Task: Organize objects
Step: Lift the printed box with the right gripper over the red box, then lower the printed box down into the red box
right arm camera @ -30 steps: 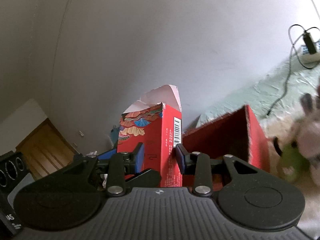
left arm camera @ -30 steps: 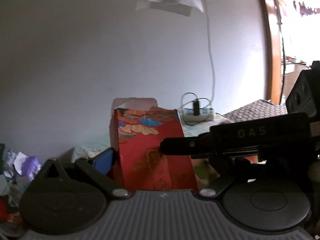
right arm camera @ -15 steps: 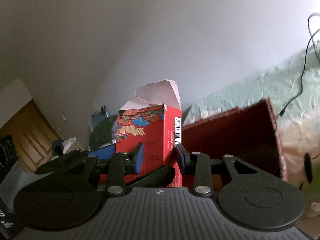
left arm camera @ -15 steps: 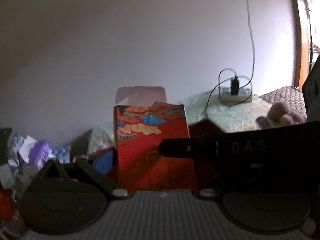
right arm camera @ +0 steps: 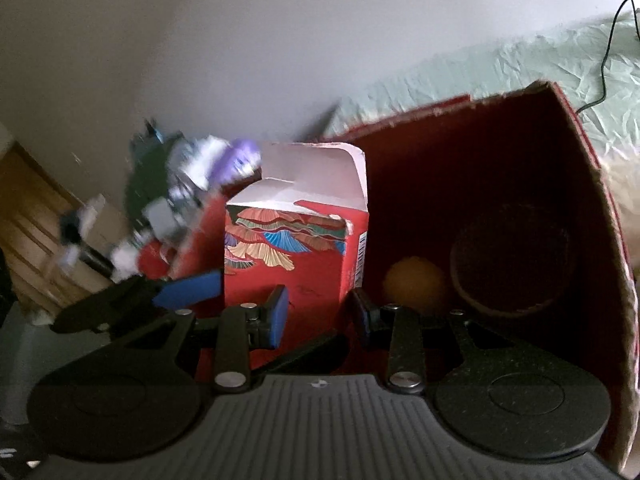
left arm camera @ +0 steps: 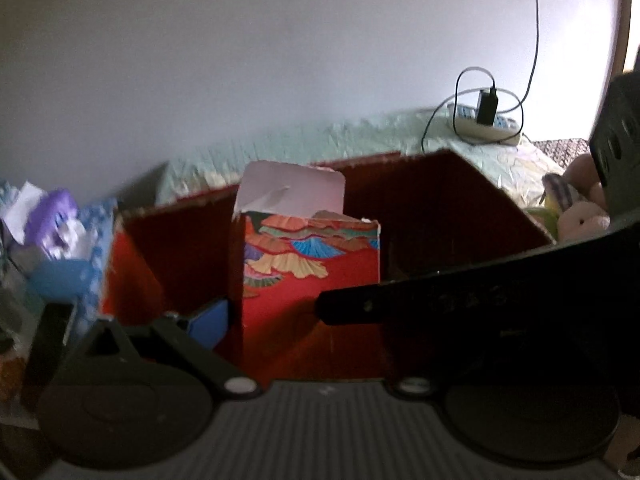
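Red carton [right arm camera: 296,264] gripped between both tools' [right arm camera: 318,312] pads, inside red box [right arm camera: 592,208].

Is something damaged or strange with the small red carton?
Yes. The small red carton has its top open: the white flap stands up and the top edge looks torn. It is upright, held inside the large red box.

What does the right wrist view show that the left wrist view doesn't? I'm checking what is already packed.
Only the right wrist view shows inside the big red box: an orange ball beside a dark round container. Only the left wrist view shows the power strip and a plush toy. Both show the patterned red carton, white flap open, between the right claw fingers.
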A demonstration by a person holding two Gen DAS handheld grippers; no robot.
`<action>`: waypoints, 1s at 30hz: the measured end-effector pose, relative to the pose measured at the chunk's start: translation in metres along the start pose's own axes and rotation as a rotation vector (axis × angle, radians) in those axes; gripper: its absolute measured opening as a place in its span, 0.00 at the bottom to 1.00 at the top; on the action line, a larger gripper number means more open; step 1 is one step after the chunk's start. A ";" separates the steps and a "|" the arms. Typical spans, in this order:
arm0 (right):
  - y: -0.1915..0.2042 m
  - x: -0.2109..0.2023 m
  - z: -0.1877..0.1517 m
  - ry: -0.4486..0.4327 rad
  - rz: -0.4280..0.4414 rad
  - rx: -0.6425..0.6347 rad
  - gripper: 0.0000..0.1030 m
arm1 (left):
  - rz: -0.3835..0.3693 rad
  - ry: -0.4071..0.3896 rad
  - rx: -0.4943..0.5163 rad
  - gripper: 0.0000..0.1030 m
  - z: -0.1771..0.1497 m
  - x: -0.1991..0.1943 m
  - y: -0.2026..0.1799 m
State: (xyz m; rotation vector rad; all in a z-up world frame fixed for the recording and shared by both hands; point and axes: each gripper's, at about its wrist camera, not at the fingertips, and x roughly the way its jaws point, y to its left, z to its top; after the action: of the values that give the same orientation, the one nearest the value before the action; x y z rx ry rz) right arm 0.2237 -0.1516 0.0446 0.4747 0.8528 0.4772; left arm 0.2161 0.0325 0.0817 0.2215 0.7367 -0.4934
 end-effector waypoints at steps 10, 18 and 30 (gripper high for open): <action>-0.002 0.000 0.021 0.105 -0.038 -0.021 0.36 | -0.023 0.040 -0.028 0.92 -0.003 0.007 0.001; -0.007 0.024 0.033 0.217 -0.043 0.018 0.36 | -0.046 0.083 -0.003 0.92 -0.005 0.010 -0.005; -0.001 0.022 0.025 0.181 -0.033 -0.036 0.36 | -0.030 0.069 -0.015 0.95 -0.010 0.011 -0.001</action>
State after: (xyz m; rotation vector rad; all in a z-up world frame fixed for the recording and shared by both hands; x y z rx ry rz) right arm 0.2561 -0.1450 0.0450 0.3873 1.0233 0.5096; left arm 0.2164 0.0317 0.0667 0.2149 0.8112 -0.5103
